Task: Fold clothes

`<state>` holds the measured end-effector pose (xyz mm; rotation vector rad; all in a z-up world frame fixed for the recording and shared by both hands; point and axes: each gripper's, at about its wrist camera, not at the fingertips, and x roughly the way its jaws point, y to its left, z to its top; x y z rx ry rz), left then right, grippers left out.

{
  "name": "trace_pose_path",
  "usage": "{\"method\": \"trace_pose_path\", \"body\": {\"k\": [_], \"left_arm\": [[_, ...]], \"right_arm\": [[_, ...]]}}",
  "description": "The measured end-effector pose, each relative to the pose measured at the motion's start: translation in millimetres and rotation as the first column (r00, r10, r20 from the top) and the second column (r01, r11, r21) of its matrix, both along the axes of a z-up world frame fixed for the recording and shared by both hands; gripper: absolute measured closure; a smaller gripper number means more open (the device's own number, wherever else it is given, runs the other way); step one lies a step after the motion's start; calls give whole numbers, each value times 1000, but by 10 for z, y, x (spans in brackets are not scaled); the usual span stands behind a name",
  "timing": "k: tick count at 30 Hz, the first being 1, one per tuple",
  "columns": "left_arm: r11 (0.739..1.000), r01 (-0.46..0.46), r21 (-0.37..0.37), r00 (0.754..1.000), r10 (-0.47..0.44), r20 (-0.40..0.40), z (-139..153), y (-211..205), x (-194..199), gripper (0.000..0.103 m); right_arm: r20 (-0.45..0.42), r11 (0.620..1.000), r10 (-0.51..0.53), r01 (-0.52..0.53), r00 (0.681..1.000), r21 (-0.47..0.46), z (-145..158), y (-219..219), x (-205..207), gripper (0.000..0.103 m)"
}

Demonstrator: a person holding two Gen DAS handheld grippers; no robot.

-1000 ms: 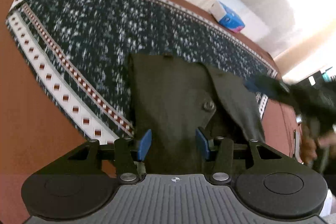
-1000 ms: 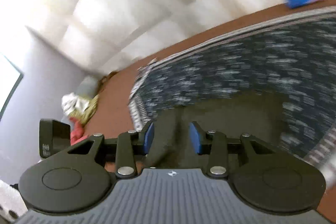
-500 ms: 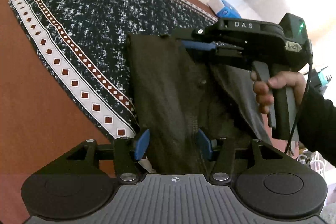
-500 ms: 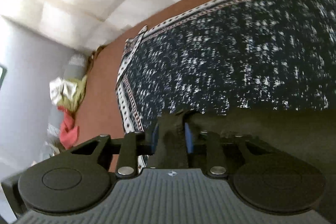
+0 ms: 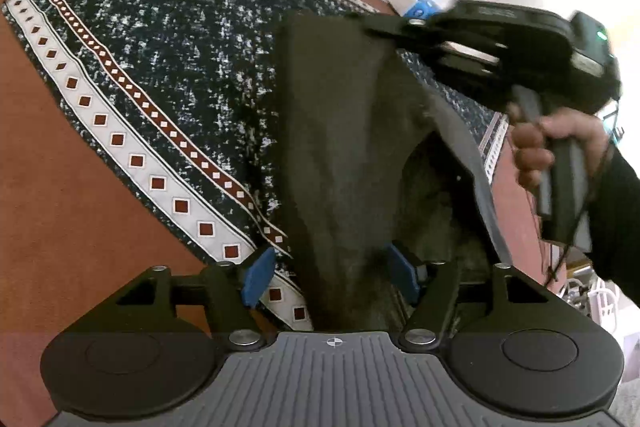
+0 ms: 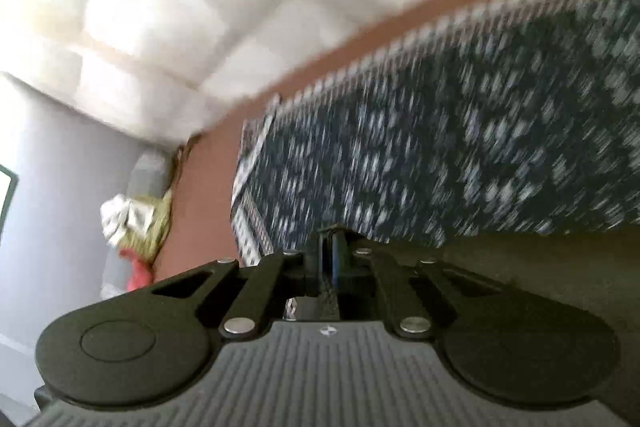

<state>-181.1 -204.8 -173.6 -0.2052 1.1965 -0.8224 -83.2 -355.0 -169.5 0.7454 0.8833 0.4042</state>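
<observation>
Right claw (image 6: 334,259) clamped on olive garment (image 5: 340,147); left claw (image 5: 326,275) spread, just widened; patterned cloth (image 5: 168,67) over brown surface (image 5: 60,207).

Black hand-held gripper (image 5: 326,277): blue pads (image 5: 258,275), silver screws, ribbed grey body. Other hand-held gripper (image 5: 374,27) black, green light, black cable; black sleeve (image 5: 616,223).

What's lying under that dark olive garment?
Under the olive garment lies a patterned dark cloth with a white diamond border, spread over a reddish-brown surface. What the garment itself covers stays hidden.

Patterned cloth (image 5: 168,75), blue box (image 5: 416,5)
</observation>
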Motion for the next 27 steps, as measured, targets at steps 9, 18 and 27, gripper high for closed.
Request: {"method": "trace_pose_path", "body": {"k": [9,18,27], "left_arm": [[999,40,12,999,-40,-4,-22,-123,13,28],[997,58,48,997,-61,56,87,-133,128,28],[998,58,30,991,-61,118,188,-314,420,27]], "right_arm": [[-103,964,-233,215,967,-159,-80,-482,-237,99],[-136,967,-228,209,964,-143,-272,-558,-217,97],[-8,971,-210,208,978,-117,73,-595,-415,53]]}}
